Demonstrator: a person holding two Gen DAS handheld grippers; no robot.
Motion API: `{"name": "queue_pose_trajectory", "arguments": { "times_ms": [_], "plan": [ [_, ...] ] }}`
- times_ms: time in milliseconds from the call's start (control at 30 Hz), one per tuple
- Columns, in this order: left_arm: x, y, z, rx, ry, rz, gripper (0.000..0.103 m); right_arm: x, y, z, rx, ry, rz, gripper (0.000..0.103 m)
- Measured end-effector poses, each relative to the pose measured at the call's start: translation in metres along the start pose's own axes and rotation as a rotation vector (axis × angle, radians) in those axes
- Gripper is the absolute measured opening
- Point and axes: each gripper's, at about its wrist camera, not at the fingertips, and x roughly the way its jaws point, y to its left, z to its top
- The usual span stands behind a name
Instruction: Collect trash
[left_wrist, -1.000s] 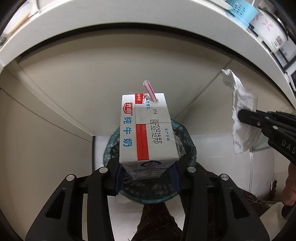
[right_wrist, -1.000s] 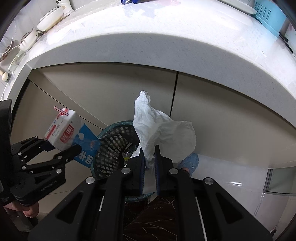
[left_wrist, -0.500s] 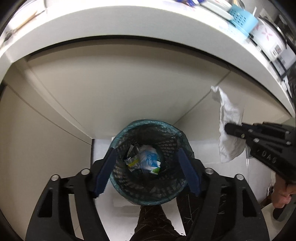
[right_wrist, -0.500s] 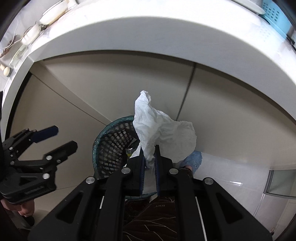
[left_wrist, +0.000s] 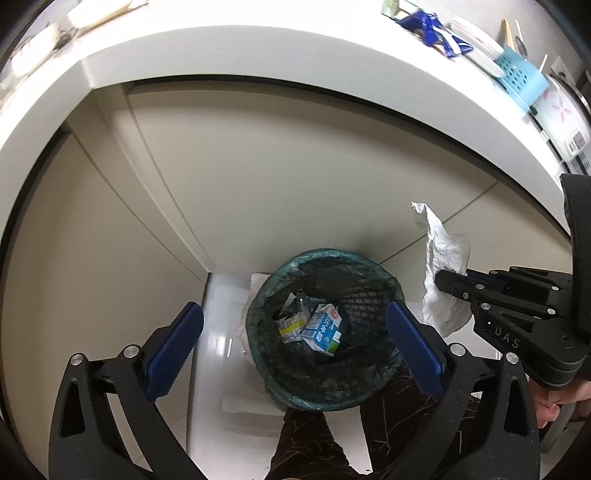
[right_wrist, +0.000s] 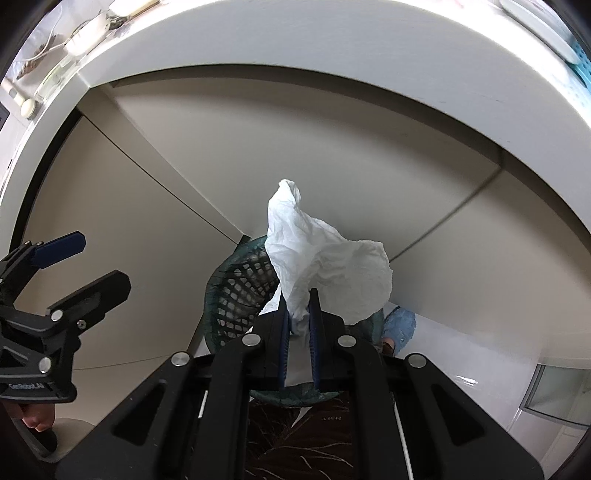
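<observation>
The left hand-held gripper (left_wrist: 293, 345) has just been opening and now stands at its widest with nothing between its ribbed blue pads; the milk carton (left_wrist: 322, 328) it held a second ago lies inside the bin (left_wrist: 384, 284) on the floor, among other wrappers. That piece is done. The right hand-held gripper (right_wrist: 297, 328) is pinched tight on a crumpled white tissue (right_wrist: 325, 266), soft and creased, near the bin's rim. The bin is round dark mesh with a thin greenish liner.
</observation>
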Motion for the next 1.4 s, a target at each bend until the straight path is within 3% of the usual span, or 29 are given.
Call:
{"name": "queue_pose_trajectory", "arguments": {
  "times_ms": [367,467,733,900,1200,1400],
  "plan": [
    [-0.003,0.007,-0.001,-0.029,0.002,0.021,0.097,0.013,0.0,0.006,-0.021,0.03,0.01,0.011],
    [-0.001,0.009,-0.002,-0.039,0.011,0.026,0.097,0.013,0.001,0.007,-0.02,0.033,0.002,0.017],
    [0.002,0.014,-0.004,-0.055,0.017,0.03,0.097,0.01,0.001,0.005,-0.02,0.013,-0.014,0.037],
    [0.008,0.011,-0.006,-0.053,0.026,0.028,0.097,0.006,-0.006,0.003,-0.004,0.003,-0.023,0.06],
    [0.013,0.007,-0.007,-0.04,0.024,0.022,0.097,-0.008,-0.014,0.002,-0.023,-0.032,-0.044,0.09],
    [-0.001,-0.003,0.002,-0.009,0.025,0.011,0.097,-0.042,-0.015,0.007,-0.011,-0.077,-0.062,0.092]
  ]
}}
